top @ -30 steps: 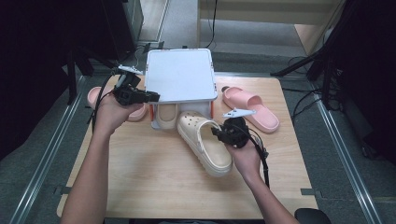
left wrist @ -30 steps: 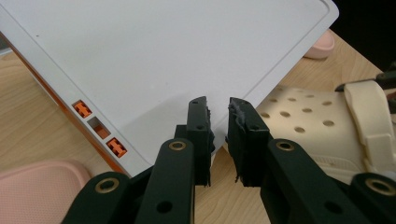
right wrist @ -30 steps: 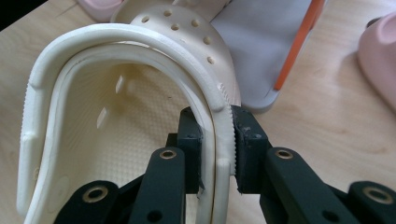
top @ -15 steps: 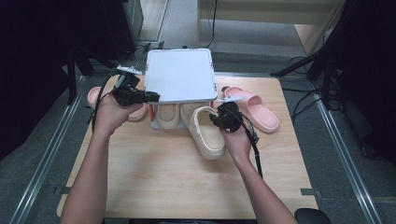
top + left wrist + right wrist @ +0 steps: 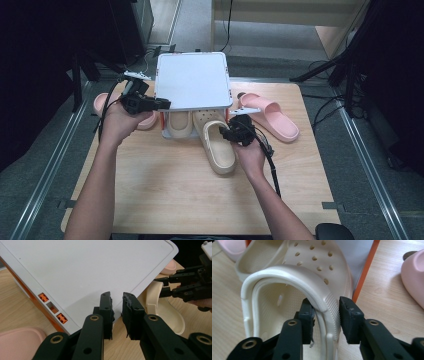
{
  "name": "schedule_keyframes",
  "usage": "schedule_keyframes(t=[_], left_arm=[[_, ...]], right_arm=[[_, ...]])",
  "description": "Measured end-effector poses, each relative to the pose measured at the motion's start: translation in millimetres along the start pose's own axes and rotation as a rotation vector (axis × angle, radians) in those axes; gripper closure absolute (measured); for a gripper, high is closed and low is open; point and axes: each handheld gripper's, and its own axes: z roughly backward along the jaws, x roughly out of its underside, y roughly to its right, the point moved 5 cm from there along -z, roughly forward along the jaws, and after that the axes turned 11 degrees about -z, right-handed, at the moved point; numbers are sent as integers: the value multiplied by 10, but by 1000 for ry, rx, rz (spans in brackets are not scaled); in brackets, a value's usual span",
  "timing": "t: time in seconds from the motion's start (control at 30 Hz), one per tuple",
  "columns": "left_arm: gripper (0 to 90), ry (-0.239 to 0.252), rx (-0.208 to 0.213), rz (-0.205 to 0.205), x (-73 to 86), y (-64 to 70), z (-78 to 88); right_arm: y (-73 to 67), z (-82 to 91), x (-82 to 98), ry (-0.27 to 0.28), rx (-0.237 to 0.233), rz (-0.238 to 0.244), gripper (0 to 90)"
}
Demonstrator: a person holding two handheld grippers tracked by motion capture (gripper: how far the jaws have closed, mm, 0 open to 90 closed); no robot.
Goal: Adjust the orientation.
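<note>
Both fingers of the right gripper point(image 5: 226, 134), in the high view, straddle the right side wall of the clog point(image 5: 220, 152). They have just been opening, with that wall between them. The left gripper point(image 5: 162, 104) pinches the left edge of the lid point(image 5: 192, 80) and holds it tilted up. The clog lies on the table point(image 5: 165, 200), toe tucked under the lid beside its mate point(image 5: 177, 125). Its long axis runs from the person toward the far side, and the heel is swung slightly right.

Seen from the left gripper view, the left gripper point(image 5: 117, 300) has its jaws closed on the lid's point(image 5: 87, 270) rim. The right gripper point(image 5: 160, 286) is beyond it at the clog point(image 5: 165, 315).

From the right gripper view, the right gripper point(image 5: 325, 307) has one finger inside the clog point(image 5: 287, 275) and one outside on the ribbed wall. The grip looks slack, no longer squeezing. The clog is probably light, springy foam, grippy rather than slick, and it would flex if pinched hard. That thick side wall near the strap hinge seems the best hold, since it is stiffer than the perforated toe.
</note>
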Motion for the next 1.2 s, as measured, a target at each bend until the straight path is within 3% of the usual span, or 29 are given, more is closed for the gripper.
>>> schedule_keyframes(t=[0.23, 0.4, 0.87, 1.2], left_arm=[[781, 6, 4, 4, 6, -3, 1], [780, 9, 6, 5, 10, -6, 2], [781, 13, 16, 11, 12, -16, 1], [784, 16, 16, 8, 14, -14, 0]], right_arm=[[13, 215, 9, 21, -48, 12, 571], [11, 318, 50, 8, -94, 15, 581], [-58, 575, 425, -28, -204, 92, 829], [-107, 645, 741, -65, -240, 95, 900]])
